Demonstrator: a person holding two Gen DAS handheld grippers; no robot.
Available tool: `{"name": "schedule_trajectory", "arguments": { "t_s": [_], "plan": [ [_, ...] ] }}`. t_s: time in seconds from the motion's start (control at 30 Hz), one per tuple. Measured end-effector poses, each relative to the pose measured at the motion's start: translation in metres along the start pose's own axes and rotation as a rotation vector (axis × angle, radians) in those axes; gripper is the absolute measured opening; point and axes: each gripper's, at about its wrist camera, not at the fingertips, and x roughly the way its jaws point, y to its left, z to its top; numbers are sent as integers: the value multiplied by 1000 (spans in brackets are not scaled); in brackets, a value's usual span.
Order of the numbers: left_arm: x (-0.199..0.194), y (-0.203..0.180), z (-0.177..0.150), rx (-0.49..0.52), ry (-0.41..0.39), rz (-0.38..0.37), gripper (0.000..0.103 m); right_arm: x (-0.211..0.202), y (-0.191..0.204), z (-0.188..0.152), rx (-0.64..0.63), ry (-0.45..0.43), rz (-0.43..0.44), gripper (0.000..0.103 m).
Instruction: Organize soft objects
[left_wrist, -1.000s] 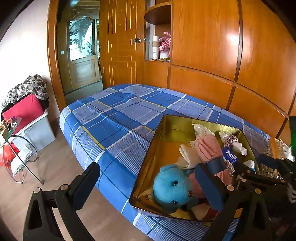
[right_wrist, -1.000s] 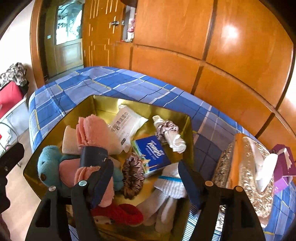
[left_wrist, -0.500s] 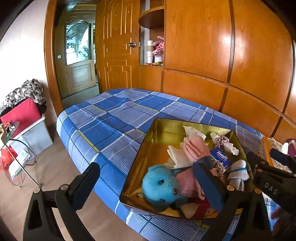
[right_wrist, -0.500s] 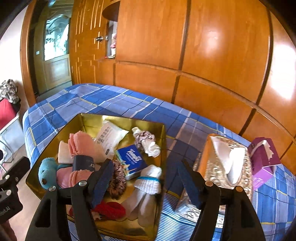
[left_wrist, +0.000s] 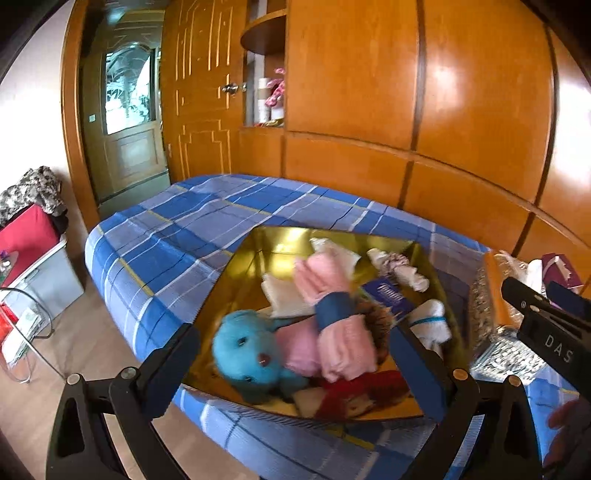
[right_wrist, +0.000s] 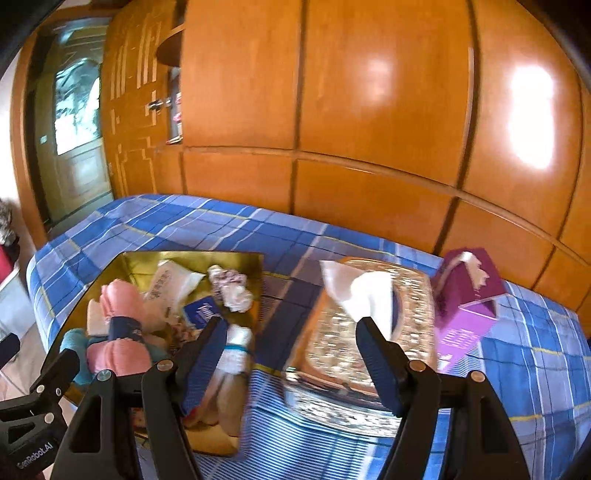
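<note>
The left gripper (left_wrist: 295, 369) hangs above the near edge of the bed (left_wrist: 177, 236) with its jaws spread wide and nothing between the pads. Framed between its fingers lies the gold tray (left_wrist: 258, 258), whose near end holds a blue plush bear (left_wrist: 251, 354) at about 11 o'clock from the gripper's midpoint, and a pink rolled cloth with a dark blue band (left_wrist: 332, 314) at about 1 o'clock. A red item (left_wrist: 362, 387) lies at the tray's near right corner, with a blue tissue pack (left_wrist: 388, 295) and a white sock bundle (left_wrist: 430, 321) farther off toward 1 and 2 o'clock. The right gripper (right_wrist: 291, 358) is also open and holds nothing; it is over the bedcover between the tray and a silver ornate tissue box (right_wrist: 369, 339). From its midpoint the tray (right_wrist: 184, 258) spreads toward 9 and 10 o'clock, the sock bundle (right_wrist: 236, 350) sits just beside its left finger at 9 o'clock, the silver box lies at 3 o'clock behind its right finger, and a purple tissue box (right_wrist: 469, 302) stands farther out at 2 o'clock. Both views are blurred.
</note>
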Motion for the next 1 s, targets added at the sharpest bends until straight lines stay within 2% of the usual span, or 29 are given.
{"name": "schedule_trajectory", "arguments": {
  "t_s": [0.1, 0.27, 1.0],
  "plan": [
    [0, -7, 1, -7, 0, -25, 103, -4, -12, -3, 22, -6, -22, 74],
    [1, -15, -5, 32, -5, 25, 103, -3, -19, -14, 41, 9, -37, 74],
    [7, -13, -13, 13, 12, 53, 103, 2, -20, -27, 57, 28, -8, 74]
  ]
}}
